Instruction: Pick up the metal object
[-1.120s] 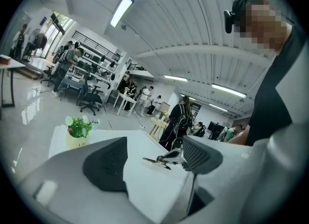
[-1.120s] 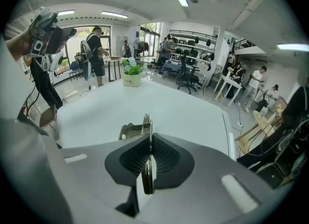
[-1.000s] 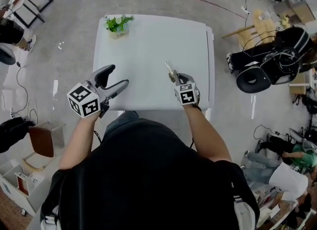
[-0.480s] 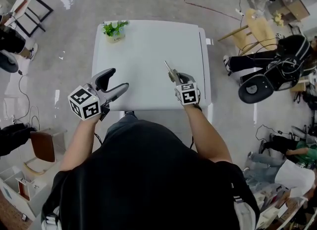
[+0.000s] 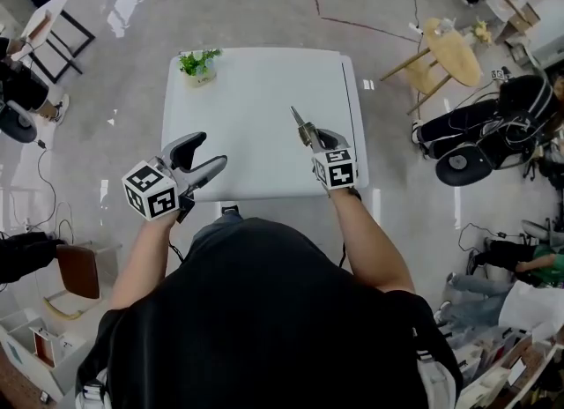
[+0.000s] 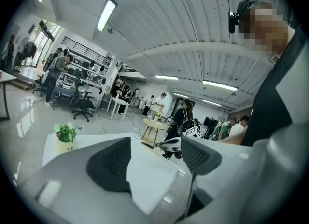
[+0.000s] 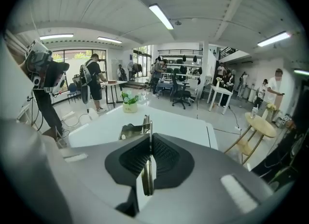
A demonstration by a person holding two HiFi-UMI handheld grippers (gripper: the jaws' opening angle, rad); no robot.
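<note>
White surface (image 5: 256, 107) in an open workshop with grey floor around it; potted plant (image 5: 197, 65) at its far left corner. Right gripper (image 5: 310, 137): fingers (image 7: 166, 158) closed together on the metal object (image 7: 144, 125), a thin shiny piece clamped edge-on between the pads, free end sticking out past the tips. Object is held over the near right part of the surface, pointing away from the person. Left gripper (image 5: 210, 152): fingers spread apart, nothing between them, positioned at the near left edge of the surface. Round wooden table (image 5: 451, 41) stands off to the right.
</note>
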